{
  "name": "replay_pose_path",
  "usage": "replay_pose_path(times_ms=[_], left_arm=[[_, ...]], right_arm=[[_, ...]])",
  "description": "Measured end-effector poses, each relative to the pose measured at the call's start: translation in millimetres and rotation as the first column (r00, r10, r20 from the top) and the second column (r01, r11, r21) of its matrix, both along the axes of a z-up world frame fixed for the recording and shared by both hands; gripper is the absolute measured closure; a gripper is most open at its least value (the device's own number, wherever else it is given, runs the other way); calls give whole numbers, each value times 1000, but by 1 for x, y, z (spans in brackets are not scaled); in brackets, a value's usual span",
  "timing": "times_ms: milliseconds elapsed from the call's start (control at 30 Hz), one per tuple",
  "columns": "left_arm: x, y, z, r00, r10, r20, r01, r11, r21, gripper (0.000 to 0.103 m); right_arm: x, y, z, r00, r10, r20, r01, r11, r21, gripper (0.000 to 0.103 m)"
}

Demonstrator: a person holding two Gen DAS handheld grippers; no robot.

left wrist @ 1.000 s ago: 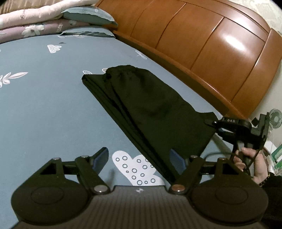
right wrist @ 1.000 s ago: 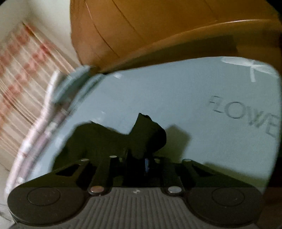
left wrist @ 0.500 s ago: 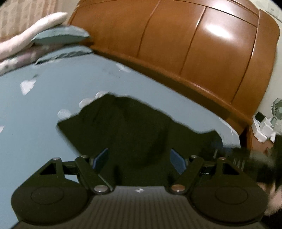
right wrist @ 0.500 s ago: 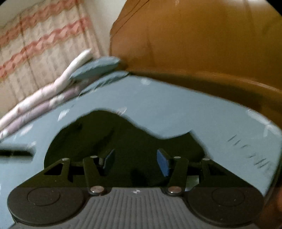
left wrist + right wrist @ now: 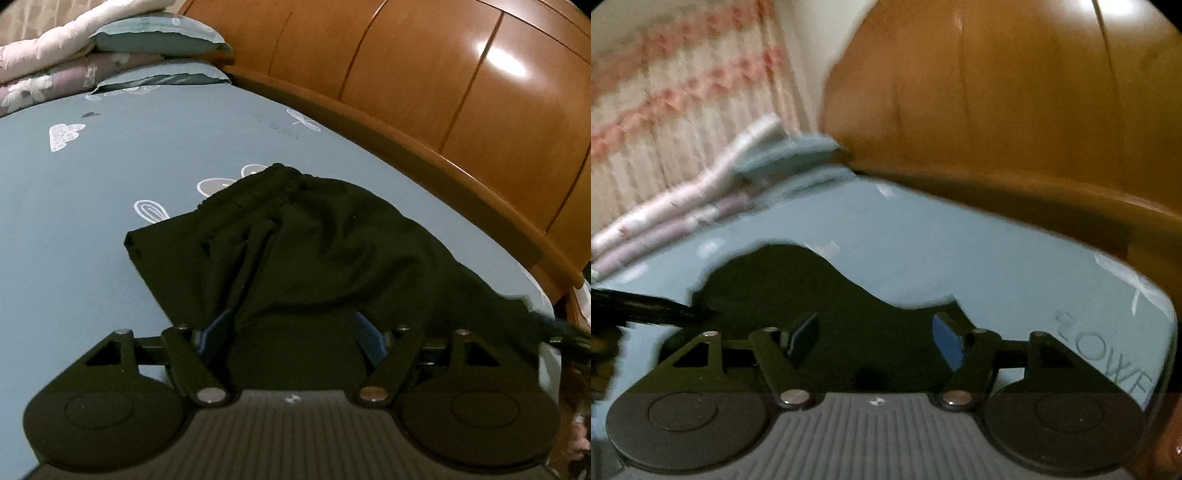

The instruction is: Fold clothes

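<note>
Black trousers (image 5: 314,251) (elastic waistband farthest) lie between the open left hand-held gripper (image 5: 295,332).
</note>
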State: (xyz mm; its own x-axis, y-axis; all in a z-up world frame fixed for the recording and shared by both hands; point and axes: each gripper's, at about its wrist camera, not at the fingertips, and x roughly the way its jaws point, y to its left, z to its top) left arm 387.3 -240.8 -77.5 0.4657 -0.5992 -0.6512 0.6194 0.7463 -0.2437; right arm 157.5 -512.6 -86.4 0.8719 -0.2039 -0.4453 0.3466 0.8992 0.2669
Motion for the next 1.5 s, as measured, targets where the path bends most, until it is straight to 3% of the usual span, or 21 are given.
replay_pose_path(times_ms=[133, 267, 367, 433, 533, 667, 867, 1000, 1133, 1200, 1233, 1333, 1433, 1500], left_arm=[[3, -6, 6, 1000, -14, 10, 14, 999, 47, 29], [-4, -7, 18, 1000, -18, 26, 16, 998, 55, 29], [-11, -12, 19, 997, -48, 67, 43, 996, 82, 29], [-11, -11, 13, 997, -50, 51, 45, 994, 100, 29], [-7, 3, 7, 1000, -27, 13, 26, 998, 57, 28], [-4, 11, 21, 1000, -1, -4, 1, 999, 51, 29], [12, -22, 50, 996, -75, 49, 76, 997, -14, 29], [15, -70, 49, 979, -189, 83, 189, 982, 10, 29], [16, -108, 30, 952, -290, 98, 282, 955, 92, 30], [24, -120, 9, 959, -279, 46, 267, 947, 176, 28], [28, -120, 0, 964, -266, 17, 259, 949, 181, 26], [36, -113, -5, 969, -248, 4, 245, 962, 117, 25], [33, -113, 6, 974, -227, -26, 228, 965, 127, 31], [23, -109, 20, 973, -228, -37, 230, 970, 81, 31]], right_arm=[[7, -13, -3, 999, -21, -35, 23, 997, 79, 31], [3, 17, 19, 993, 108, -38, -108, 994, 26, 29], [12, 44, 24, 972, 214, -100, -216, 976, -6, 29], [17, 62, 21, 952, 273, -139, -278, 961, -16, 29], [25, 77, 0, 920, 305, -246, -310, 951, 22, 28], [18, 81, 5, 931, 297, -210, -301, 954, 18, 24], [21, 82, 15, 944, 293, -152, -294, 956, 18, 22], [15, 79, 13, 944, 296, -147, -296, 955, 19, 22], [19, 76, 11, 945, 300, -131, -298, 954, 32, 22], [21, 76, 9, 944, 305, -128, -302, 952, 41, 22], [23, 76, 7, 943, 308, -127, -305, 951, 47, 22], [26, 75, 3, 941, 318, -119, -312, 948, 64, 22], [27, 75, 3, 941, 323, -101, -318, 946, 66, 22], [23, 74, 6, 943, 324, -81, -320, 946, 54, 22]])
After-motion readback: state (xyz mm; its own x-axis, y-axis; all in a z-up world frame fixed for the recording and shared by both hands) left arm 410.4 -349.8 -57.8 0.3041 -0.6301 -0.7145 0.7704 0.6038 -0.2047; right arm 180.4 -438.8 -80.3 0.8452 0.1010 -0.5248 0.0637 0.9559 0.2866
